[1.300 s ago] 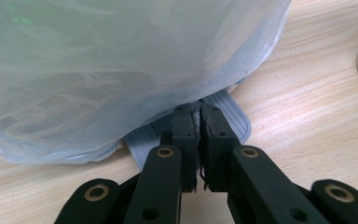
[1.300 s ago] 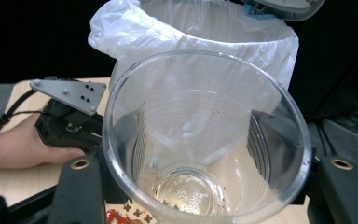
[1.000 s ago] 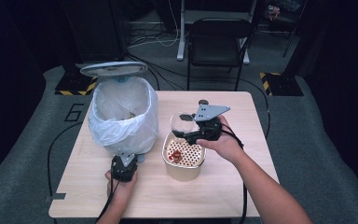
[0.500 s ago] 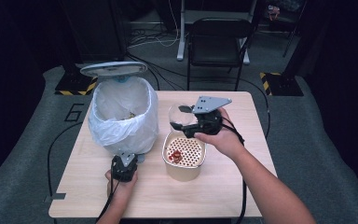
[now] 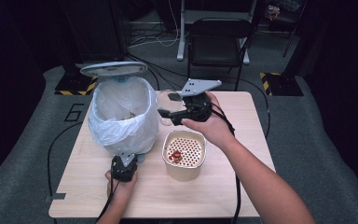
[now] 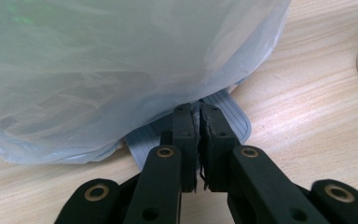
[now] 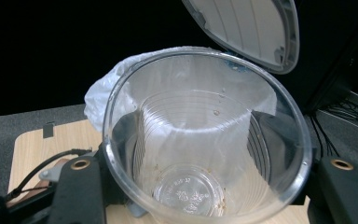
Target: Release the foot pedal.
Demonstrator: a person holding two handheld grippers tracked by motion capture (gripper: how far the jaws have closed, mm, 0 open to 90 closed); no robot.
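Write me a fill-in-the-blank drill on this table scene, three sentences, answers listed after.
1. The right tongs grip a clear plastic ____ beside the bin.
2. The left tongs are shut and press on the bin's grey ____, and the lid of the pedal bin stands open.
3. The beige strainer pot on the table holds some ____ scraps on its perforated insert.

Missing words: cup; pedal; red

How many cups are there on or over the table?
2. A clear plastic cup is held in the right gripper beside the bin. A beige cup with a holed insert stands on the table.
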